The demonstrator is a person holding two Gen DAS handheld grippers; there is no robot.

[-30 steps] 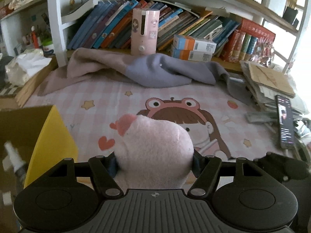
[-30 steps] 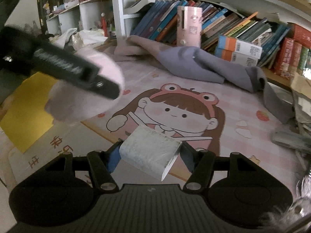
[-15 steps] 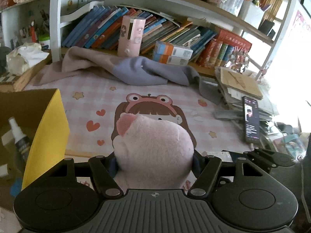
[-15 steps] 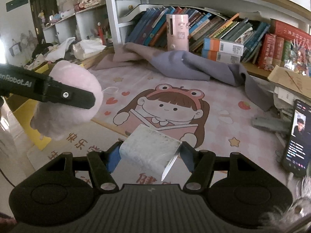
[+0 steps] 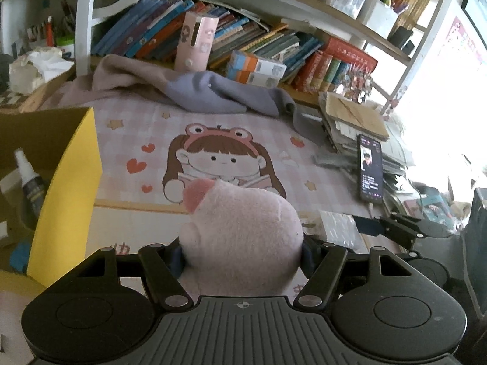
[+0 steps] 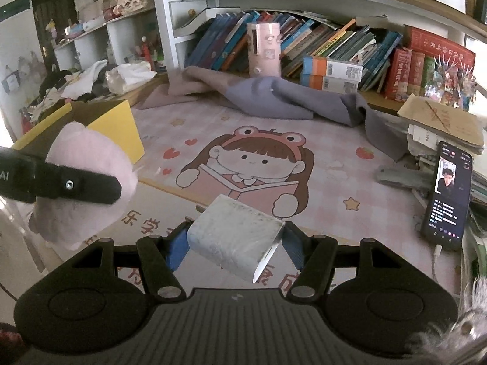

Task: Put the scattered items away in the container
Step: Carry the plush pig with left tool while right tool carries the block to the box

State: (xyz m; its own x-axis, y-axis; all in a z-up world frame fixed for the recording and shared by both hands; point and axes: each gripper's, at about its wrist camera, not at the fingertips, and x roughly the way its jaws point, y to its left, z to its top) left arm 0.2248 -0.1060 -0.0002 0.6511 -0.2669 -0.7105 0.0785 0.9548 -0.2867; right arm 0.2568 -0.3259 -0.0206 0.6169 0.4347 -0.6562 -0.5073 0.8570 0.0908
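Observation:
My left gripper (image 5: 242,248) is shut on a pink plush toy (image 5: 240,234) and holds it above the mat; the toy also shows in the right wrist view (image 6: 82,182), at the left. My right gripper (image 6: 232,240) is shut on a white wrapped packet (image 6: 232,237), which shows in the left wrist view (image 5: 338,228) to the right of the toy. The yellow-flapped cardboard box (image 5: 70,176) stands open at the left, with a spray bottle (image 5: 30,182) inside. It shows in the right wrist view (image 6: 118,124) behind the toy.
A cartoon mat (image 6: 243,164) covers the surface. A grey-pink cloth (image 6: 268,97) lies at the back under a bookshelf (image 6: 304,45) with a pink dispenser (image 6: 263,50). A phone (image 6: 447,197) and a paper stack (image 6: 441,127) sit at the right.
Both grippers have pulled back and up, so more of the mat shows. The box and its spray bottle have come further into the left wrist view. Both grips are unchanged.

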